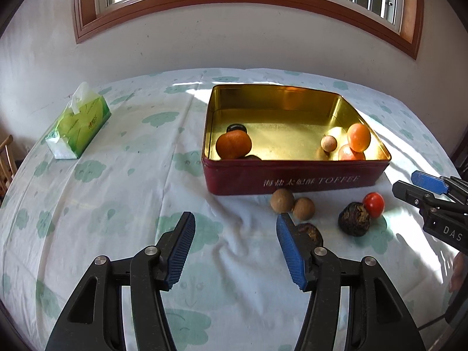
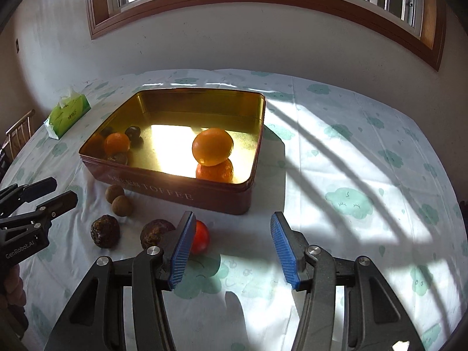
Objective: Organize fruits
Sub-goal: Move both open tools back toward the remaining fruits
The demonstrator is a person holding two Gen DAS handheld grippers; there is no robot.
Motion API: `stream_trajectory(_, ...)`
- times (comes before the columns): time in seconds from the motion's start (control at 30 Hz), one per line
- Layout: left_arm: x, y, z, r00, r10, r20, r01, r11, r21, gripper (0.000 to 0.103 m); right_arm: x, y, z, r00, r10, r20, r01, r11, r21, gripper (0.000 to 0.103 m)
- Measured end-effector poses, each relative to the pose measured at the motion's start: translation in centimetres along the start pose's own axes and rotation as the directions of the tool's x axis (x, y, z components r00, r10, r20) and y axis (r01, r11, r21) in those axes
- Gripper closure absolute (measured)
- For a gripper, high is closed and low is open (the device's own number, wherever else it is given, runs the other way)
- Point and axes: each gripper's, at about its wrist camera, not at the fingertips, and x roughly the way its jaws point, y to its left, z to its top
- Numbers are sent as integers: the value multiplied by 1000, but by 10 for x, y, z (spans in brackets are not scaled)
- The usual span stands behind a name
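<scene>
- The left claw (image 1: pixel 235 251) stood wide open with nothing between its blue pads, hovering low over the tabletop (image 1: pixel 87 204) in front of the tin.
- The right claw (image 2: pixel 231 251) was likewise spread wide and empty; seen from the left wrist, it reached in from the right edge with its fingers parted.
- Just behind the left claw's right finger lay a dark wrinkled fruit (image 1: pixel 311 232), partly hidden by that finger and outside the gap between the pads.
- Just beyond it sat two brown round fruits (image 1: pixel 282 200), touching each other, close to the tin's front wall.
- Further right lay a second dark wrinkled fruit (image 1: pixel 354 218) with a small red fruit (image 1: pixel 373 204) touching it. From the right wrist, the red fruit sat against the outer side of the right claw's left finger, not between the pads.
- The red toffee tin (image 1: pixel 292 178), gold inside, stood open beyond these five loose fruits.
- Inside it already lay an orange (image 1: pixel 233 144) with dark fruits beside it at the left end, and at the right end another orange (image 1: pixel 358 137), a small pale round fruit (image 1: pixel 328 143) and an orange-pink one below.
- By my reading, the sorting was about half done: several fruits were in the tin, five were left on the cloth.
- A green tissue pack (image 1: pixel 77 124) lay well apart, at the far left.
</scene>
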Motion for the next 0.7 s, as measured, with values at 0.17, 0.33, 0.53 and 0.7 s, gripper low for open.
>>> stream_trajectory(0.17, 0, 3, -31, 999, 0, -43, -1, 1000, -25, 44, 0, -10, -27, 999, -10, -41, 11, 1000, 13, 53)
stream_trajectory(0.33, 1, 2, -47, 998, -8, -61, 6, 999, -37, 44, 3, -12, -43, 998, 11, -69, -9, 1000, 23, 53)
stream_trajectory(0.53, 2, -7, -52, 998, -12, -63, 10, 1000, -19, 44, 8, -4, -43, 997, 31, -73, -30, 999, 18, 53)
stream_trajectory(0.7, 3, -13, -51, 998, -14, -55, 13, 1000, -5, 44, 18, 8, -38, 996, 44, -75, -44, 999, -3, 55)
